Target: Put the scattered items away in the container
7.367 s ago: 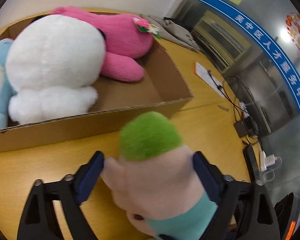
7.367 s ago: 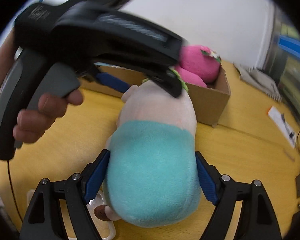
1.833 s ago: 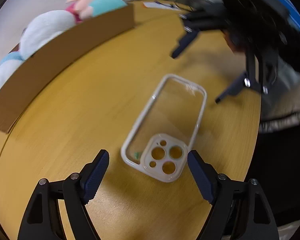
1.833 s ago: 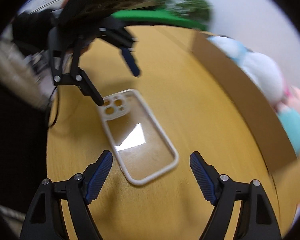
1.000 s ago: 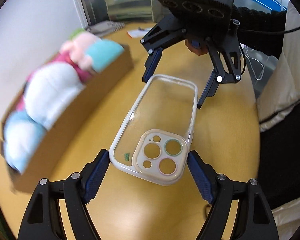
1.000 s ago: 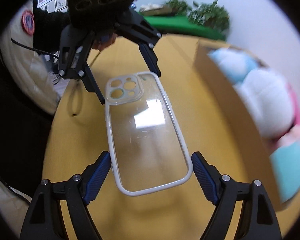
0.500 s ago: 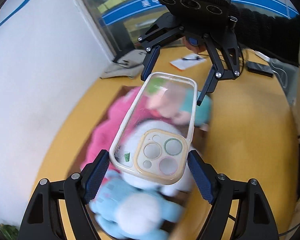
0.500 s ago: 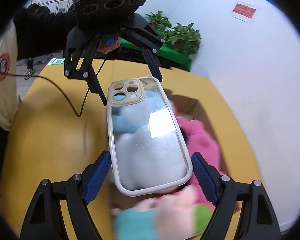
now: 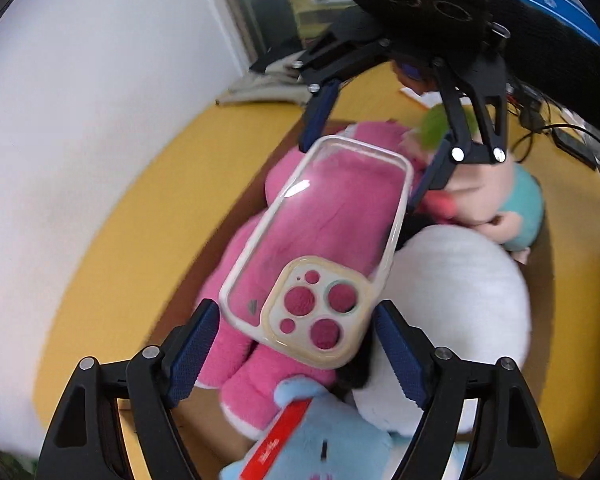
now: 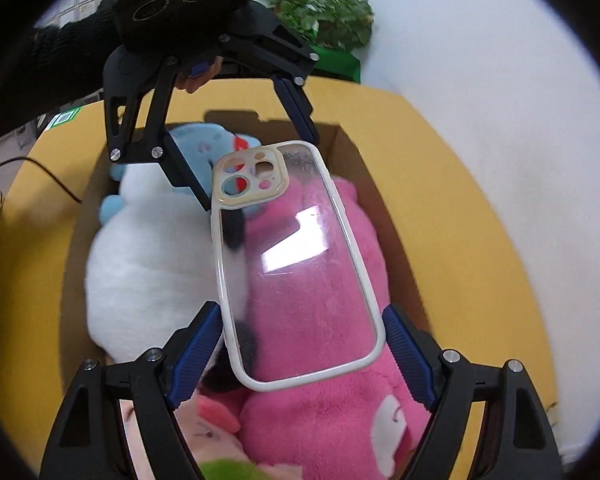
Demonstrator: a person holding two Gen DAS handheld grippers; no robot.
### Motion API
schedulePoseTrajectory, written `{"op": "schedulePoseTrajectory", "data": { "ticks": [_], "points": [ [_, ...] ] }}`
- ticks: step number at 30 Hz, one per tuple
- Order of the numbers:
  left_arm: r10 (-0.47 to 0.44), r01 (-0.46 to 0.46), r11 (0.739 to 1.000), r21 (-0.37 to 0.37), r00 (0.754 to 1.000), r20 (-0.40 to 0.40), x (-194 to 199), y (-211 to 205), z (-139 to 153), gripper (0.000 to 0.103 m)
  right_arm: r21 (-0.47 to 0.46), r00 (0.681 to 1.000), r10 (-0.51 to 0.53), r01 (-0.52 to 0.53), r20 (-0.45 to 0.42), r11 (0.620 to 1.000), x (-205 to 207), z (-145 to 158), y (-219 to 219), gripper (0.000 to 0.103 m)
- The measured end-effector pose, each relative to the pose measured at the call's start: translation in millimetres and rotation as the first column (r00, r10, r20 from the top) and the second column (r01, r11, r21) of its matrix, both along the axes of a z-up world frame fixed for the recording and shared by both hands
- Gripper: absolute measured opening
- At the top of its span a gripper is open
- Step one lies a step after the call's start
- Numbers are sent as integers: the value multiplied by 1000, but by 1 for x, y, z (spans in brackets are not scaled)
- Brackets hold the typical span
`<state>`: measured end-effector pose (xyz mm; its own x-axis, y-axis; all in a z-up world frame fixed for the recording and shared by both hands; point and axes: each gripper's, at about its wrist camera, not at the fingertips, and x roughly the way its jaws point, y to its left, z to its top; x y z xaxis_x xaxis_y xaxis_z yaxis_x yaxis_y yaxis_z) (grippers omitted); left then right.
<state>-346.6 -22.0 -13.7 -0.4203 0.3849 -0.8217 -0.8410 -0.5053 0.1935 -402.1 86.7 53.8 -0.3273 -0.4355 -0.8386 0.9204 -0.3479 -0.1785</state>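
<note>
A clear phone case (image 9: 320, 236) (image 10: 296, 272) with a cream rim hangs in the air, held at both ends. My left gripper (image 9: 298, 344) (image 10: 252, 156) is shut on its camera-cutout end. My right gripper (image 10: 304, 346) (image 9: 372, 152) is shut on the plain end, facing the left one. Directly below is the cardboard box (image 10: 404, 256), filled with a pink plush (image 9: 236, 344) (image 10: 332, 400), a white plush (image 9: 460, 280) (image 10: 148, 272), a blue plush (image 9: 332, 440) (image 10: 196, 136) and a teal-bodied plush with green hair (image 9: 520, 200).
The box stands on a round yellow table (image 9: 120, 240) (image 10: 460, 240) close to a white wall. A folded cloth (image 9: 256, 88) and cables with devices (image 9: 560, 136) lie at the far side. A potted plant (image 10: 324, 16) stands behind. A person's dark sleeve (image 10: 60, 48) is behind the left gripper.
Both grippers have carried the case from over the table to over the box. The pink plush now shows beneath it where the white and blue plush did.
</note>
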Motion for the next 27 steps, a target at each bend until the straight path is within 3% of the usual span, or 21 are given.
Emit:
{"op": "schedulePoseTrajectory", "data": {
  "ticks": [3, 6, 10, 13, 17, 19, 21, 24, 25, 27],
  "points": [
    [6, -6, 1000, -15, 1000, 12, -1, 3, -15, 83, 32, 999, -28, 27, 20, 999, -5, -23, 0, 82],
    [29, -29, 1000, 5, 1000, 1, 4, 1, -12, 83, 35, 999, -43, 42, 14, 998, 0, -25, -2, 83],
    [88, -87, 996, 31, 996, -17, 22, -10, 1, 83, 8, 997, -73, 73, -22, 997, 10, -7, 6, 83],
    [107, -104, 993, 49, 992, -68, 50, -19, 18, 83, -27, 987, -123, 121, -99, 992, 30, 15, 11, 83],
    [185, -177, 981, 82, 977, -109, 84, -36, 42, 85, -171, 949, -261, 232, -176, 958, 57, 53, 17, 83],
    [243, -230, 967, 112, 962, -127, 93, -49, 54, 85, -229, 902, -371, 322, -219, 919, 74, 68, 20, 83],
    [326, -306, 939, 156, 937, -126, 108, -60, 65, 85, -290, 834, -505, 437, -225, 851, 89, 76, 25, 83],
    [474, -444, 869, 218, 873, -113, 128, -64, 66, 94, -395, 719, -680, 589, -142, 705, 116, 75, 37, 83],
    [533, -498, 834, 240, 839, -110, 137, -67, 63, 96, -420, 680, -724, 627, -115, 656, 129, 72, 35, 83],
    [612, -573, 778, 257, 785, -101, 151, -73, 53, 98, -456, 628, -774, 667, -82, 589, 155, 66, 32, 83]
  ]
}}
